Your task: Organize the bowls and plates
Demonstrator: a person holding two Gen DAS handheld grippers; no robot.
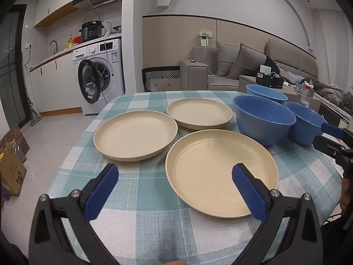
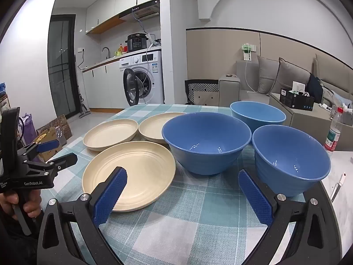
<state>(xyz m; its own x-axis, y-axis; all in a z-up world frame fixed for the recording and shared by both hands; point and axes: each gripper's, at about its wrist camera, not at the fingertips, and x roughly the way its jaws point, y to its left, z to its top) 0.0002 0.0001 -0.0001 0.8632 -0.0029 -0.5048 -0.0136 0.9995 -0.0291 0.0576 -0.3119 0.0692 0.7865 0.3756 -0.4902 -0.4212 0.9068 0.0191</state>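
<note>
Cream plates and blue bowls lie spread on a tabletop covered in a teal-and-white check cloth; nothing is stacked yet, so the sorting is judged to be at its start.

Left to right: the left plate lies by the tabletop's left edge; the far plate lies behind and to its right; the near plate lies closest to the camera, just beside the other two. Right of the plates stand three bowls — the middle bowl, the far bowl behind it, and the right bowl near the tabletop's right edge.

The left hand-held gripper hovers low over the cloth, its jaws spread wide and empty, one finger overlapping the near plate's rim in the left wrist view. The right hand-held gripper is likewise wide open and empty, aimed at the bare cloth between the near plate and the right bowl.

Advice for the first pick: a shallow plate offers only its rim, so one finger should slide under the lip and the other press from above — a flat, level approach. A bowl is better taken by its wall, one finger inside and one outside. Nest bowls centred, lowering slowly; the smooth surfaces will probably slip.
</note>
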